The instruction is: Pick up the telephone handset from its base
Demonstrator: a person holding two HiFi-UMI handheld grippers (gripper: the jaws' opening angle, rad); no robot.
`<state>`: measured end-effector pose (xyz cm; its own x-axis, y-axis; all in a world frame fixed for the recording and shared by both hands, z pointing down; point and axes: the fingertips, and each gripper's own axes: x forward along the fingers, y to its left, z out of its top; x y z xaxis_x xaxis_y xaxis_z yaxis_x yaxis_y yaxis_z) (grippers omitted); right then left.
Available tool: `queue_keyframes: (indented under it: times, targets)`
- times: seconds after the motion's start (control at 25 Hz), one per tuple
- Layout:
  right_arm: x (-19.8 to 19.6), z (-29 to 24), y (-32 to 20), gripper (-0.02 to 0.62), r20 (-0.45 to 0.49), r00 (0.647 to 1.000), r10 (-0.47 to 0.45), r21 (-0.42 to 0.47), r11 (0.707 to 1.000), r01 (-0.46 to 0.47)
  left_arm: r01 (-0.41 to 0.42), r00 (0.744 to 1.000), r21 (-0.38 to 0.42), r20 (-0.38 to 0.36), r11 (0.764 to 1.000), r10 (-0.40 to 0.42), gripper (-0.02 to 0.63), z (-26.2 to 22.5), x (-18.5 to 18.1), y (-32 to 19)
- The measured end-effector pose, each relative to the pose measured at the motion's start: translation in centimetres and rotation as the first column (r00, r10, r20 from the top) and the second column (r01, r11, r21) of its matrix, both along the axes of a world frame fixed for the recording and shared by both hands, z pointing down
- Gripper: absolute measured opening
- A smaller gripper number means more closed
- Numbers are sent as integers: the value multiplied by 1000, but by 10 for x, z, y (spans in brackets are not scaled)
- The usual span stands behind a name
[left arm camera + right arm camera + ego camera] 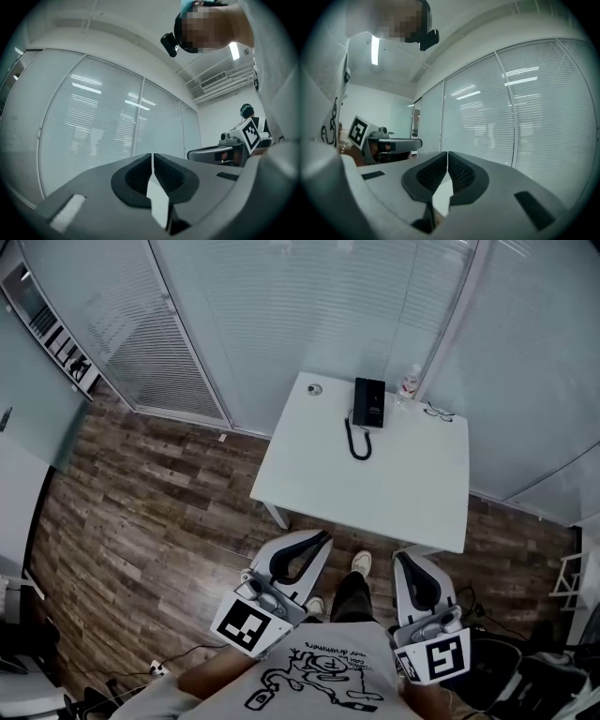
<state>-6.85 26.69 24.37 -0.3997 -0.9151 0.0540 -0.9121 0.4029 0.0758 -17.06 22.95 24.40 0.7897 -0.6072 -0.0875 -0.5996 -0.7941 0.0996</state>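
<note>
A black telephone point(368, 401) lies at the far side of a white table point(375, 488), its handset resting on the base and its cord point(357, 443) looping toward me. My left gripper point(322, 538) and right gripper point(401, 558) are held close to my body, short of the table's near edge and well away from the phone. Both are shut with nothing between the jaws. In the left gripper view the left gripper point(152, 161) has its pads together and points level at a glass wall. The right gripper point(447, 161) looks the same in its own view. The phone shows in neither gripper view.
A water bottle point(409, 382), a pair of glasses point(437, 412) and a small round object point(314, 389) lie near the phone. Glass walls with blinds point(281, 315) surround the table. My shoes point(360, 563) stand on the wood floor point(141, 512) by the table's near edge.
</note>
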Motion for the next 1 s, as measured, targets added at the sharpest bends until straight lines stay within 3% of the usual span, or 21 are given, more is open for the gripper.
queue_keyframes:
  times: [0.44, 1.0]
  targets:
    - [51, 2, -78, 8, 19, 999, -39, 4, 999, 39, 34, 999, -1, 19, 999, -34, 15, 1, 49, -75]
    - [168, -1, -195, 8, 28, 995, -96, -1, 995, 96, 79, 996, -6, 41, 997, -78, 15, -6, 168, -192]
